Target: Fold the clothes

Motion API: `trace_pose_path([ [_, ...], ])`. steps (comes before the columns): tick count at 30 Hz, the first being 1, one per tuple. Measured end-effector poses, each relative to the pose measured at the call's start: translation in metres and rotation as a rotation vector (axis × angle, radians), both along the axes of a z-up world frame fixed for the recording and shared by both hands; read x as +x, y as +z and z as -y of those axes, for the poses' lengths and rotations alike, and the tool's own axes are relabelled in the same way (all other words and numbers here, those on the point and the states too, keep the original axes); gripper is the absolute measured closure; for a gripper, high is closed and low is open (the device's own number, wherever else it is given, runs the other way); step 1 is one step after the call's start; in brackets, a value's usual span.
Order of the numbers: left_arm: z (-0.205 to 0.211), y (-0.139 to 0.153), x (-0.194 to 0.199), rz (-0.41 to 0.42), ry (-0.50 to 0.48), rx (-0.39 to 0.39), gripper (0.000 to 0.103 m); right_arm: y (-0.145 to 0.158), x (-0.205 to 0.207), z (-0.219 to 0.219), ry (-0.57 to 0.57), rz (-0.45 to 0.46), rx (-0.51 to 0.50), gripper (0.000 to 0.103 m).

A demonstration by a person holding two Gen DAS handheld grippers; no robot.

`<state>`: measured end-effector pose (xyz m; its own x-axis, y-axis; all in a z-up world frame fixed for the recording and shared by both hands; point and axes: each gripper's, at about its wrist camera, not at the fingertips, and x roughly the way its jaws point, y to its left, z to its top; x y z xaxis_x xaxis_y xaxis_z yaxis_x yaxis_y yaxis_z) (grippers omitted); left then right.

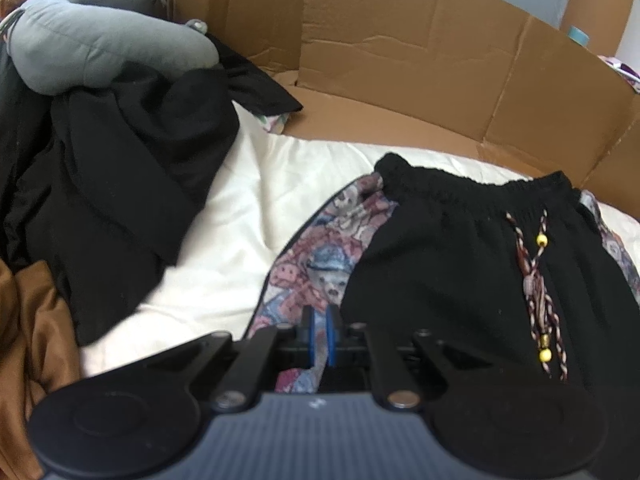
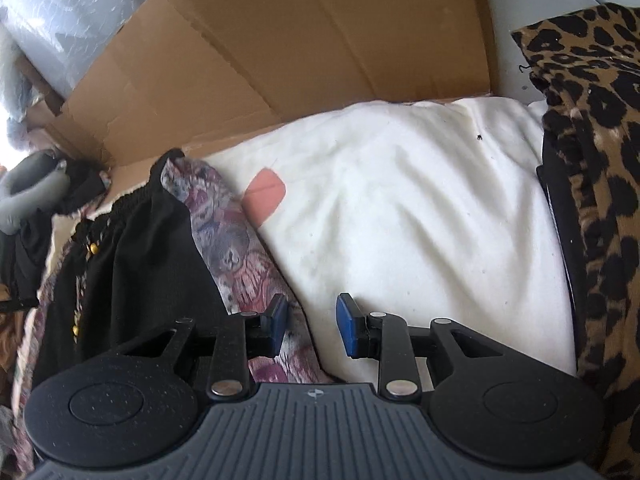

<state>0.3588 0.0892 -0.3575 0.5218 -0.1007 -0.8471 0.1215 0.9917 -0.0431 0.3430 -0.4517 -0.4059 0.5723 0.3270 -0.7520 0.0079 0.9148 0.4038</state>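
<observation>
Nearest, the left gripper [image 1: 319, 330] has its fingers clamped on the patterned side panel of the black shorts [image 1: 460, 256], which lie flat on the white bedding [image 1: 248, 216]. The right gripper [image 2: 311, 326] hovers, fingers apart, over the shorts' other patterned edge. Farther back, a black clothes pile [image 1: 120, 168] and cardboard wall [image 1: 400, 40].

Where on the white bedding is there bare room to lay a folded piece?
Bare white bedding lies between the patterned trousers and the leopard-print cloth. A narrower strip separates the trousers from the crowded black clothes pile.
</observation>
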Motion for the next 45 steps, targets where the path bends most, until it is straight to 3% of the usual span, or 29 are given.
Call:
trace_pose_path([
  [8, 0.0, -0.006, -0.005, -0.022, 0.009, 0.004, 0.096, 0.001, -0.011, -0.022, 0.096, 0.015, -0.121, 0.072],
  [9, 0.0, -0.006, -0.005, -0.024, 0.009, 0.004, 0.096, 0.001, -0.011, -0.022, 0.098, 0.012, -0.12, 0.078],
  [18, 0.004, -0.004, -0.01, -0.047, -0.007, 0.028, 0.096, 0.01, -0.006, -0.027, 0.103, -0.036, -0.173, 0.1],
  [24, 0.005, -0.004, -0.011, -0.05, 0.004, 0.029, 0.096, 0.023, -0.016, -0.027, 0.096, -0.003, -0.238, 0.102],
  [28, 0.005, -0.016, -0.011, -0.072, 0.008, 0.052, 0.095, 0.011, -0.013, -0.031, 0.089, -0.024, -0.285, 0.102],
  [32, -0.002, -0.026, -0.012, -0.08, 0.024, 0.049, 0.093, 0.014, -0.011, -0.033, 0.083, -0.018, -0.316, 0.101],
  [38, -0.003, -0.011, -0.016, -0.056, 0.015, 0.068, 0.093, 0.027, -0.02, -0.032, -0.002, 0.014, -0.329, 0.098],
  [41, -0.01, -0.005, -0.019, -0.063, 0.036, 0.067, 0.09, 0.037, -0.027, -0.028, -0.084, 0.025, -0.302, 0.087],
  [44, -0.018, -0.001, -0.024, -0.089, 0.074, 0.068, 0.09, 0.048, -0.041, -0.03, -0.095, 0.047, -0.291, 0.066],
  [45, -0.02, 0.0, -0.025, -0.093, 0.084, 0.081, 0.09, 0.051, -0.047, -0.031, -0.096, 0.055, -0.288, 0.066],
])
